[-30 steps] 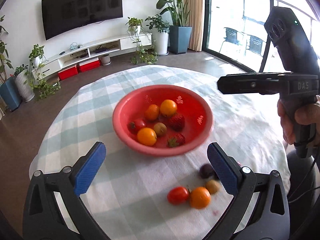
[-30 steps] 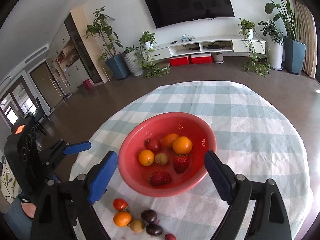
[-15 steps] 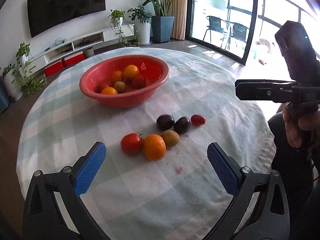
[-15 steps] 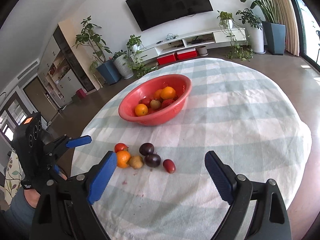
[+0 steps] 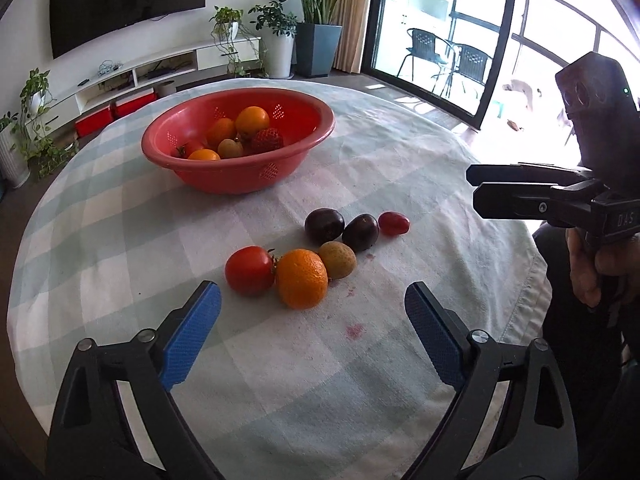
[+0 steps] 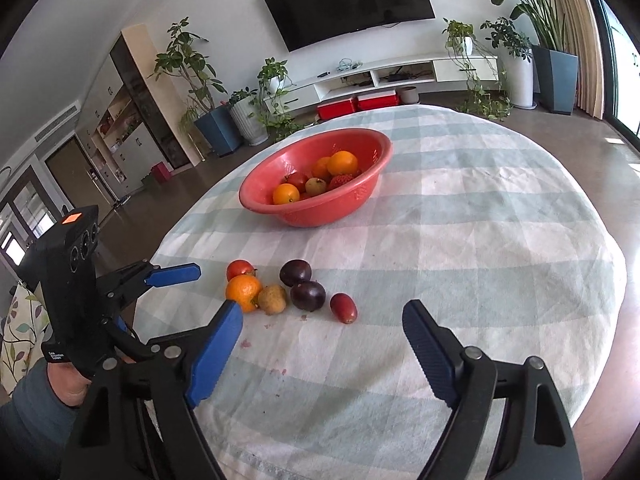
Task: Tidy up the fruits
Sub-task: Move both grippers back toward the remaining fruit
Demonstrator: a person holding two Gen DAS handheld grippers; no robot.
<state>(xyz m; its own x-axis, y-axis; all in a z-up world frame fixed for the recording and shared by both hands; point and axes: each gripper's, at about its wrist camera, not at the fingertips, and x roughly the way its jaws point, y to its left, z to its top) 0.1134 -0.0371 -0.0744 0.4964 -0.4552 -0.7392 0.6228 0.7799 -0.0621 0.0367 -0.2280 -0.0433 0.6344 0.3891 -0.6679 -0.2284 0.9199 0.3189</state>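
Six loose fruits are lying on the desk point(image 5: 120, 240): two dark plums point(image 5: 324, 225), one tomato point(image 5: 249, 270), one orange point(image 5: 301, 278), one brownish fruit point(image 5: 338, 260), one small red fruit point(image 5: 394, 223).

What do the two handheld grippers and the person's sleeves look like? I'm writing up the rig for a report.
Both the left gripper and the right gripper have black frames with silver pivot bolts and blue ribbed finger pads. Seen from the right wrist, the left unit's black body carries an orange light and a small white label; a grey-blue sleeve shows below.
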